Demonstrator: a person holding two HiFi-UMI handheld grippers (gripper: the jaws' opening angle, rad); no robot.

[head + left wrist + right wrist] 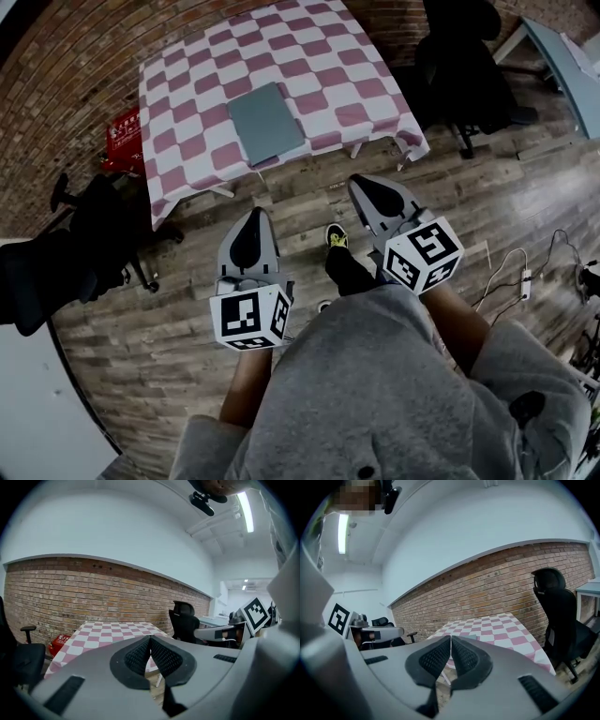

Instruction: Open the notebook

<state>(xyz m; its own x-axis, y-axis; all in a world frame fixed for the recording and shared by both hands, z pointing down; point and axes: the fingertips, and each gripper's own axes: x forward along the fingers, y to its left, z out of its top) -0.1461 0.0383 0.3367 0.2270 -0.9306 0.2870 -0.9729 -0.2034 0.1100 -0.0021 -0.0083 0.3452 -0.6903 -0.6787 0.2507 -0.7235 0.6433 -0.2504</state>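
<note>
A closed grey notebook [265,122] lies near the front edge of a table with a pink-and-white checked cloth [309,56]. Both grippers hang over the wooden floor, short of the table and apart from the notebook. My left gripper [252,215] is shut with nothing between its jaws, and its tips [150,638] meet in the left gripper view. My right gripper [361,180] is also shut and empty, with its tips [451,637] touching in the right gripper view. In both gripper views the checked table [112,631] [497,625] lies ahead, and a sliver of the notebook [472,637] shows just past the right tips.
A black office chair [89,248] stands left of the table and another [464,56] at its right. A red box [124,136] sits by the brick wall [93,592]. A desk [562,61] stands at far right. Cables [516,272] lie on the floor. My shoe [337,237] is between the grippers.
</note>
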